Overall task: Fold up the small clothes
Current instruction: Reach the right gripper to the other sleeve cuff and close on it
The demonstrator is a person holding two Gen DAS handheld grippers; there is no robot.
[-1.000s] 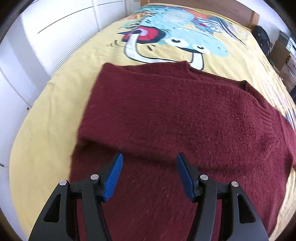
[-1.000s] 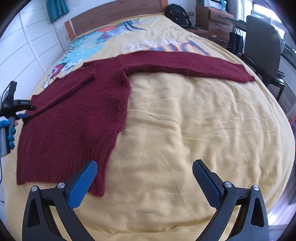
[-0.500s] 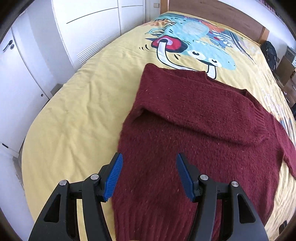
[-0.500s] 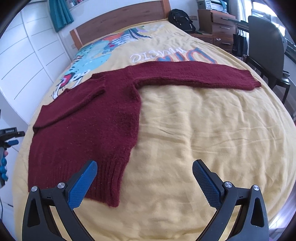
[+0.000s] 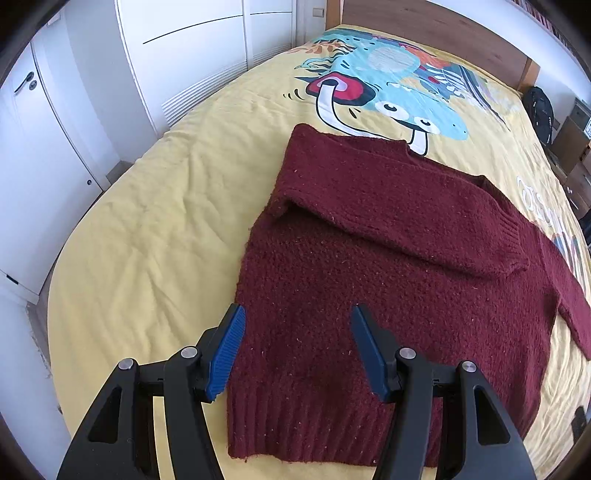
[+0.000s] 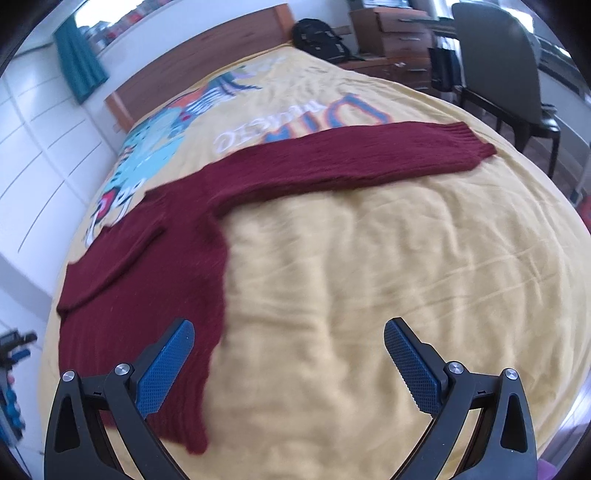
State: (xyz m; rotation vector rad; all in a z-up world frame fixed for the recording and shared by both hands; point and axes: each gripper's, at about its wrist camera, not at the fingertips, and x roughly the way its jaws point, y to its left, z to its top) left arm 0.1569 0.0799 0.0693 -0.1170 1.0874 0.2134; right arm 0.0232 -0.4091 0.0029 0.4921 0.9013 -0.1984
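A dark red knitted sweater (image 5: 388,266) lies flat on the yellow bedspread (image 5: 155,236). Its left sleeve (image 5: 399,206) is folded across the chest. Its other sleeve (image 6: 354,158) lies stretched out to the right. My left gripper (image 5: 297,347) is open and empty, above the sweater's lower left part near the ribbed hem (image 5: 310,432). My right gripper (image 6: 288,354) is open wide and empty, over the bedspread (image 6: 369,280) just right of the sweater's side edge (image 6: 218,295).
White wardrobe doors (image 5: 66,122) stand left of the bed. A wooden headboard (image 5: 436,37) is at the far end. A black backpack (image 6: 319,35), wooden drawers (image 6: 395,33) and a dark chair (image 6: 506,70) stand to the right.
My left gripper has drawn back from the folded sleeve toward the hem, still open. My right gripper has shifted right and forward, with the outstretched sleeve now nearer.
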